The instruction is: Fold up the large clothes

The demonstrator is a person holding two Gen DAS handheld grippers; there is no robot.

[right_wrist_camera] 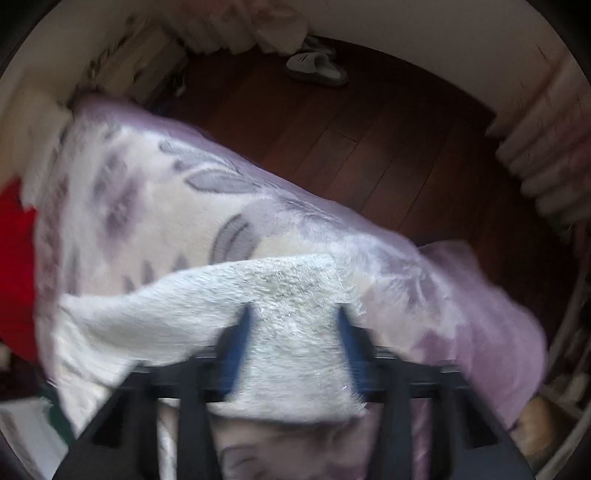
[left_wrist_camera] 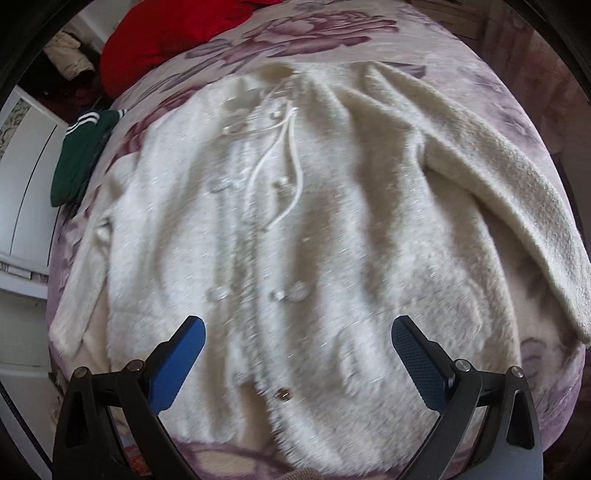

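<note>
Right wrist view heavily blurred; edges smeared. The right gripper (right_wrist_camera: pixel 293 314) has a fold of the fluffy cream-white cardigan (right_wrist_camera: pixel 291 332) bunched between its blue pads (right_wrist_camera: pixel 236 339). Whether the pads press the fabric or stand just off it cannot be told through the blur. The lower part of that fold is cut off behind the black gripper frame.

Left wrist view sharper, slight motion blur. The same cardigan (left_wrist_camera: pixel 295 229) lies spread front-up across the lilac floral plush blanket (left_wrist_camera: pixel 332 33) covering the bed. Its row of pale buttons (left_wrist_camera: pixel 218 293) and white drawstring cord (left_wrist_camera: pixel 273 173) run down the middle. One sleeve (left_wrist_camera: pixel 517 206) stretches out toward the right edge; the sleeve on the left is partly tucked under the body, end hard to make out. The left gripper (left_wrist_camera: pixel 299 325) hovers over the hem area, jaws spread wide, nothing between them, blue pads (left_wrist_camera: pixel 177 365) clear of the fabric.

Around: bright red bundle of cloth (left_wrist_camera: pixel 177 40) at the far end of the blanket, top cut off by the frame. Dark green garment with white stripes (left_wrist_camera: pixel 81 155) hanging off the left bed edge. White cabinet (left_wrist_camera: pixel 26 184) beside it. In the right view, dark red-brown wooden floor (right_wrist_camera: pixel 351 147) beyond the bed, with a pale slipper (right_wrist_camera: pixel 317 68) by the wall, blurred
</note>
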